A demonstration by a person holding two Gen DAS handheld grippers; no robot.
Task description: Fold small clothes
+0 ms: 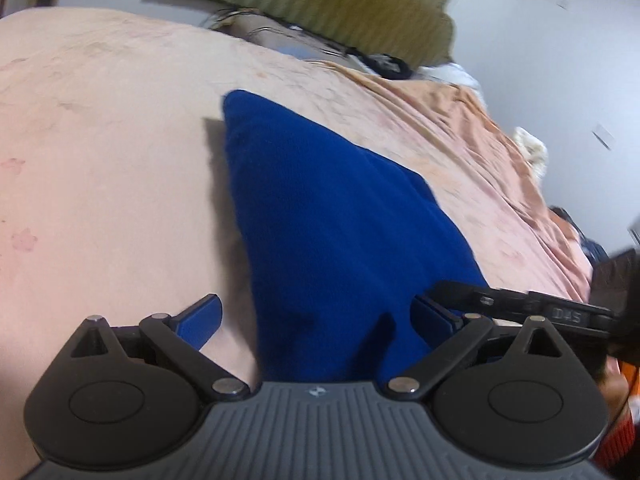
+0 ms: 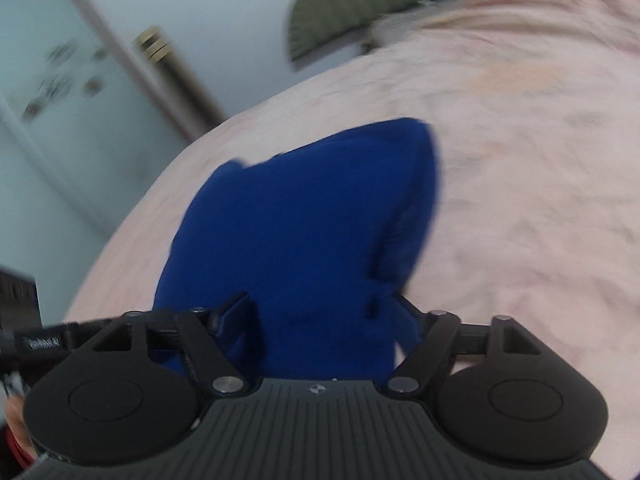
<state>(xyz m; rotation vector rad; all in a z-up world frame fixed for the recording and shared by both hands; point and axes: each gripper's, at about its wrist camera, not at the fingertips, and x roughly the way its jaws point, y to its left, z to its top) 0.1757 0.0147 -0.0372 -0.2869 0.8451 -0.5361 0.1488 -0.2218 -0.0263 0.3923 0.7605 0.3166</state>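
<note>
left tongs: spread wide open, blue pads either side of the cloth at the bottom of the frame, not pinching anything

right tongs: also splayed open, cloth bunched up between the fingers but they're not clamped on it

blue garment: knit-looking, deep blue, lying on the bed, runs from center frame down under the left tongs; in the right wrist view it fills the middle, pretty blurry

bed cover: peachy pink sheet, wrinkled toward the right side of the left view

headboard thing: olive green, ribbed, top center of the left view, can't tell exactly what it is

other gripper: the right one pokes in at the lower right of the left view, just beside the garment
</note>
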